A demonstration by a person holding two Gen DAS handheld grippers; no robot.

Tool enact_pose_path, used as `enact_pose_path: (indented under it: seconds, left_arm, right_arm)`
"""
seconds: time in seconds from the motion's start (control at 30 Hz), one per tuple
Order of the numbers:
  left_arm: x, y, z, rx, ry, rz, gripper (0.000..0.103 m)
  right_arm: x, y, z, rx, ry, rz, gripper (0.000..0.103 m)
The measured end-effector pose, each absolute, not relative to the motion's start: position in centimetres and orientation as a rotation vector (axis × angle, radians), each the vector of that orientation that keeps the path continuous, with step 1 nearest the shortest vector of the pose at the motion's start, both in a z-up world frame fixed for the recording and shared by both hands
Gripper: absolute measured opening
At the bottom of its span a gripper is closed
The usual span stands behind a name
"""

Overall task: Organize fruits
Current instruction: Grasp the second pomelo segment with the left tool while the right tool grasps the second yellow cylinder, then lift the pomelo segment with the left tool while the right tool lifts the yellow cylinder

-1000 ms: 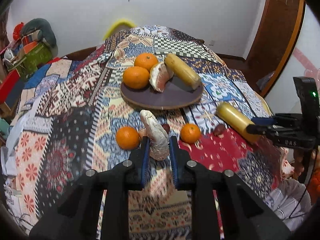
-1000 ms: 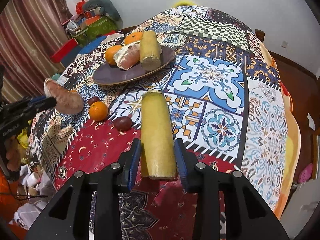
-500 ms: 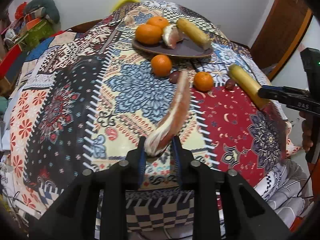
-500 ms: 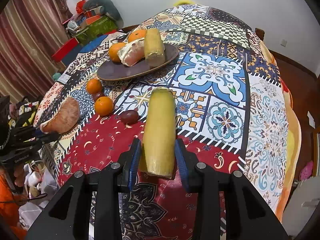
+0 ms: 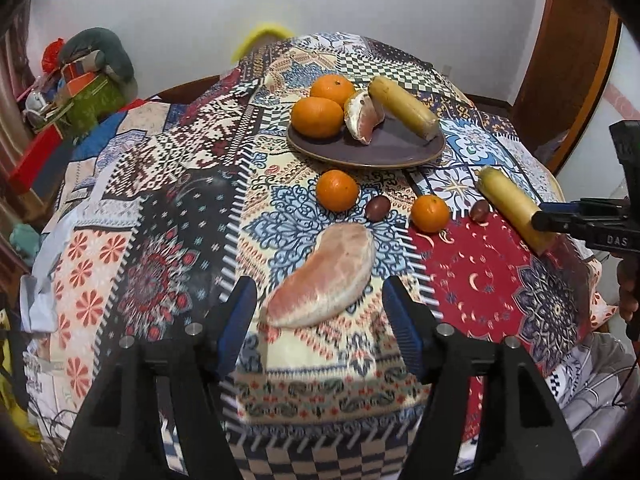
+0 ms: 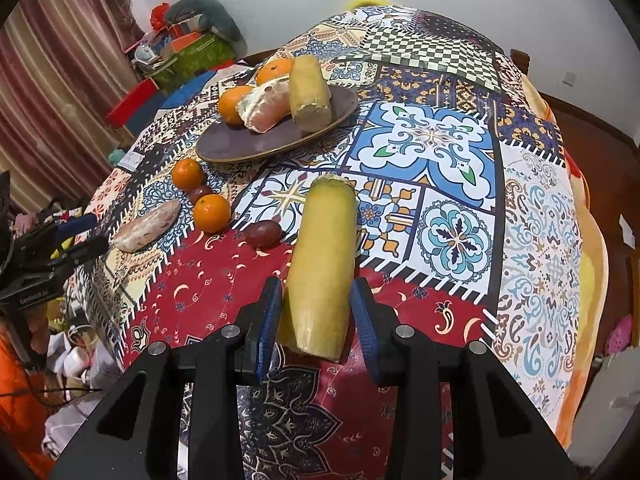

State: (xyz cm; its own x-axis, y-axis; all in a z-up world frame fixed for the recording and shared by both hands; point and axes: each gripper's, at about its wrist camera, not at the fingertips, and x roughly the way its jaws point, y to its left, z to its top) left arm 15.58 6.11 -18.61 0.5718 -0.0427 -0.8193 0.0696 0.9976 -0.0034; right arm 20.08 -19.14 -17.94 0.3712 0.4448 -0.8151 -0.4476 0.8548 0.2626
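Pomelo wedge [image 5: 324, 276] lay loose on the cloth [image 5: 168, 208] between my left claw [image 5: 320, 316], whose fingers had spread wide; half a second before they pinched it. I read that as a release short of the plate [image 5: 400, 156], so this piece was not yet organized. Ahead of the claw sat two oranges [image 5: 337, 190] and a dark fruit [image 5: 377, 208]. My right claw [image 6: 318, 320] sat around the yellow stalk [image 6: 324, 264], pads close on both sides; contact I could not tell.
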Motion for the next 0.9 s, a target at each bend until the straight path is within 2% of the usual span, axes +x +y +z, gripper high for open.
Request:
enact_pose_path:
  seconds: [0.3, 0.53, 0.77, 0.9]
  left_arm:
    - [19.0, 6.2, -21.1, 0.040, 1.023, -0.098, 0.065]
    - [20.1, 8.3, -22.3, -0.146, 1.051, -0.112, 0.065]
    - [20.4, 5.7, -23.0, -0.001, 1.058, -0.083, 0.064]
    - [21.0, 5.8, -23.2, -0.021, 1.072, -0.094, 0.064]
  right_arm:
    - [21.1, -18.5, -18.4, -0.026, 1.042, 0.569, 0.035]
    - [22.2, -18.1, -19.7, 0.009, 1.055, 0.569, 0.037]
    - [22.6, -17.5, -19.9, -0.017, 1.017, 0.553, 0.037]
    - [22.6, -17.5, -20.0, -0.009, 1.009, 0.553, 0.036]
